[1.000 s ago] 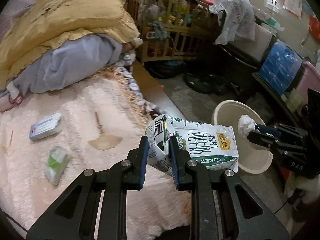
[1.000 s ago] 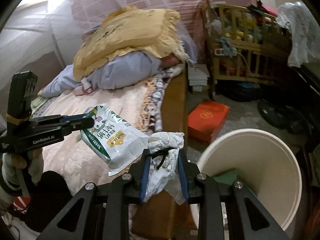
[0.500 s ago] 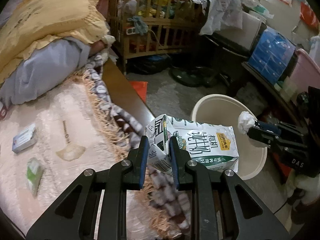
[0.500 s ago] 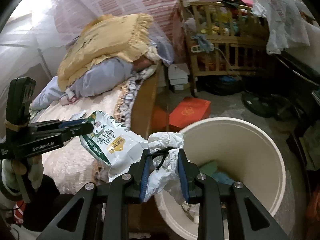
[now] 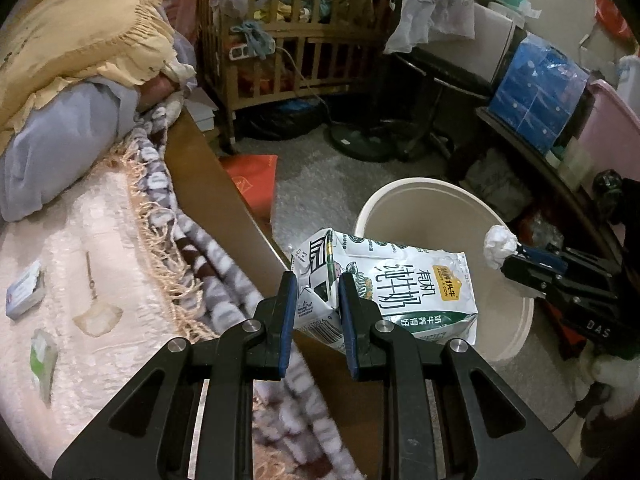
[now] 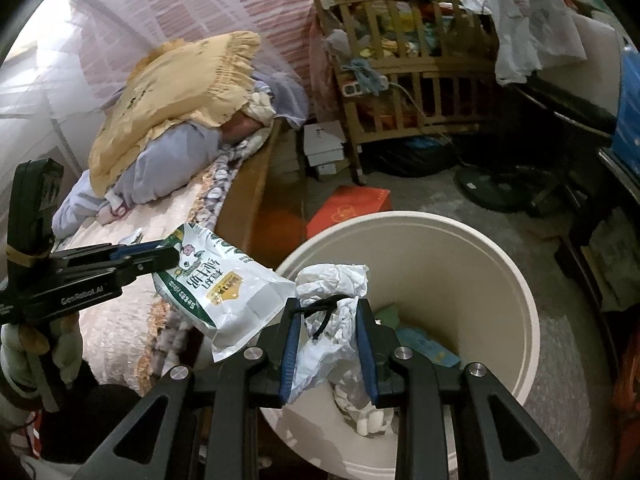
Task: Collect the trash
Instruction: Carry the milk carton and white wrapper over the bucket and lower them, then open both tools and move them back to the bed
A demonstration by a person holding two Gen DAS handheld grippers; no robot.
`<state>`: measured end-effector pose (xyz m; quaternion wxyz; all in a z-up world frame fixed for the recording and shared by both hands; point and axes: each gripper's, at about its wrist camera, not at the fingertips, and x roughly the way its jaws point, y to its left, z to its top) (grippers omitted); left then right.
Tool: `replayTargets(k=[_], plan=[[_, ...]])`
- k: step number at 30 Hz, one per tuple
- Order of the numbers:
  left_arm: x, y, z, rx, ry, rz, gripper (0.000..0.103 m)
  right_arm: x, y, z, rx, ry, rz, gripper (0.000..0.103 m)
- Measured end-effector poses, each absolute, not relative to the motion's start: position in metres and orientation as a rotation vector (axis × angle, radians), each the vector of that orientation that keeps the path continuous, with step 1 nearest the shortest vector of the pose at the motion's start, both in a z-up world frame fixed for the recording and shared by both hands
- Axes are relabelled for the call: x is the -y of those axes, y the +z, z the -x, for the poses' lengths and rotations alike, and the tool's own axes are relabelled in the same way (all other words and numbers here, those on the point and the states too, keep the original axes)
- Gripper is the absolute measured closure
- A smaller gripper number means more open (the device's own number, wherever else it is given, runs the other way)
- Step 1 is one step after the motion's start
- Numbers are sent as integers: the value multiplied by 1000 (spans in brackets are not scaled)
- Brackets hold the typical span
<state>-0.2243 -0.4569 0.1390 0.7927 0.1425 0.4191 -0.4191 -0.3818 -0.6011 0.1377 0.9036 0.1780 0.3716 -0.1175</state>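
Note:
My left gripper (image 5: 317, 284) is shut on a white and green milk carton (image 5: 404, 288) and holds it at the near rim of a cream trash bin (image 5: 448, 196). My right gripper (image 6: 329, 312) is shut on a crumpled white tissue (image 6: 332, 280) with a black band, held over the bin's (image 6: 516, 280) near left rim. The carton (image 6: 224, 288) and left gripper (image 6: 160, 258) show left of the tissue. The tissue (image 5: 499, 245) and right gripper (image 5: 516, 258) show right of the carton. The bin holds paper trash (image 6: 424, 346).
The bed (image 5: 72, 280) on the left carries a small box (image 5: 24, 290), a green packet (image 5: 42, 354) and a fringed blanket (image 5: 192, 240). Pillows (image 5: 72, 44) lie at its head. A wooden crib (image 5: 288, 40), a red box (image 5: 252, 178), a fan base (image 5: 360, 140) and shelves (image 5: 536, 92) surround the floor.
Both grippers have moved off the bed toward the bin. The carton now overlaps the bin's rim and the tissue hangs over its opening. Both grips are unchanged.

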Motion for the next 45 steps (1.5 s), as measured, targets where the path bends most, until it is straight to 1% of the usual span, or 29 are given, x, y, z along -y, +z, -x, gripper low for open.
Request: replayTargets(k=[18, 40, 41, 42, 43, 44, 45], plan=[[497, 117, 238, -929, -915, -358, 85, 624, 121, 388, -779, -282, -418, 77], [512, 102, 249, -931, -939, -414, 84, 643, 110, 375, -788, -327, -442, 77], [513, 101, 249, -938, -942, -410, 83, 643, 110, 374, -787, -334, -440, 77], [513, 100, 248, -950, -951, -406, 83, 644, 110, 373, -787, -344, -439, 72], [513, 99, 248, -962, -962, -402, 82, 644, 110, 373, -787, -351, -440, 61], [512, 99, 247, -965, -965, -400, 77, 644, 110, 373, -786, -352, -442, 59], [511, 100, 247, -970, -971, -392, 64, 642, 111, 372, -783, -346, -445, 58]])
